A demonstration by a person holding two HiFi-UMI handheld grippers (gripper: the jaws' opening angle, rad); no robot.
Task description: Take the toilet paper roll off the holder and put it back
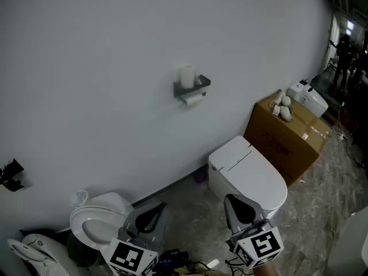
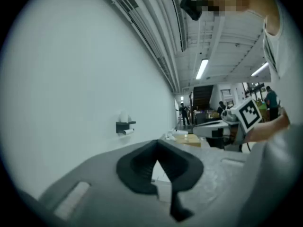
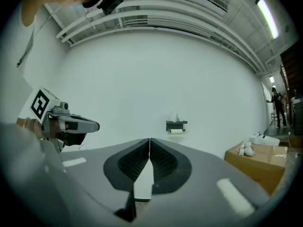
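Note:
A dark wall holder [image 1: 192, 88] is fixed to the white wall, far from both grippers. A white toilet paper roll [image 1: 187, 76] stands upright on its top shelf, and another roll [image 1: 193, 99] hangs below it. The holder [image 2: 125, 126] shows small in the left gripper view and the holder [image 3: 176, 125] in the right gripper view. My left gripper [image 1: 150, 213] is shut and holds nothing, low at the bottom of the head view. My right gripper [image 1: 241, 207] is also shut and holds nothing, above the toilet.
A white toilet [image 1: 247, 174] with its lid down stands below the holder. A brown cardboard box [image 1: 286, 135] with small white things on it is to its right. Another toilet bowl [image 1: 99, 222] is at the lower left. People stand far off at the right [image 1: 345, 53].

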